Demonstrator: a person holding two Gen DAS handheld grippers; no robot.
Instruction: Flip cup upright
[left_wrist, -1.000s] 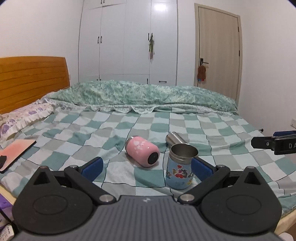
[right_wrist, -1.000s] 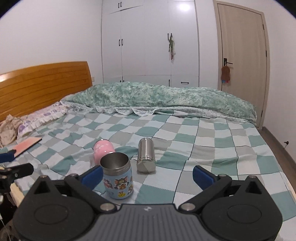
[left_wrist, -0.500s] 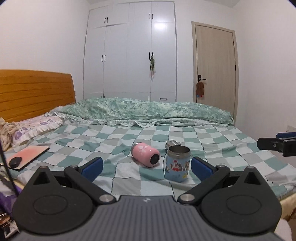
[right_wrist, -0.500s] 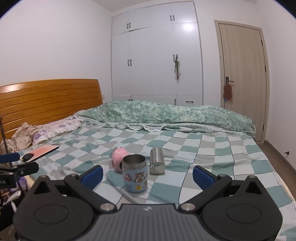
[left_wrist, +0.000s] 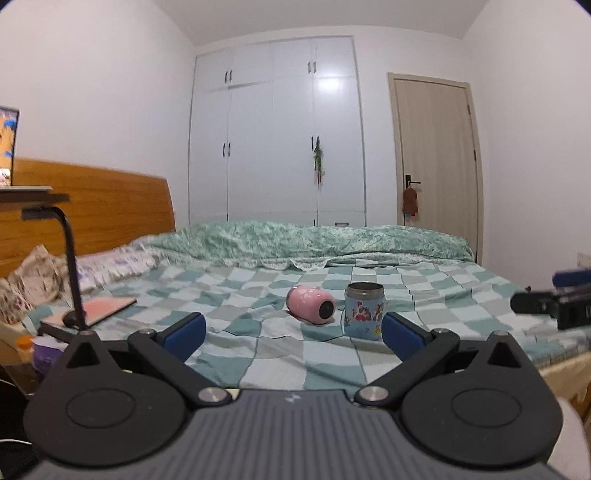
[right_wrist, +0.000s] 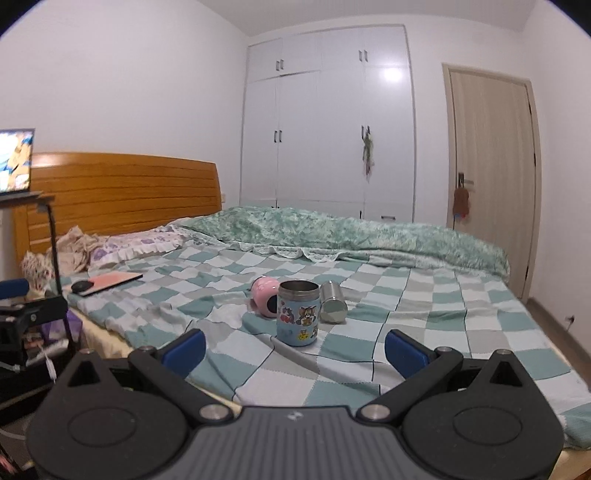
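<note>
From the left wrist view the steel cup (right_wrist: 331, 302) lying behind the cartoon cup (left_wrist: 364, 310) is wholly hidden by it; only the right wrist view shows it. There, the cartoon cup covers part of the pink cup (right_wrist: 265, 296) beside it. Left of the cartoon cup, a laptop screen (left_wrist: 8, 146) is cut by the picture's edge, its image too blurred to read. Right of the cartoon cup, the right gripper (left_wrist: 554, 305) shows blurred and cut off.
</note>
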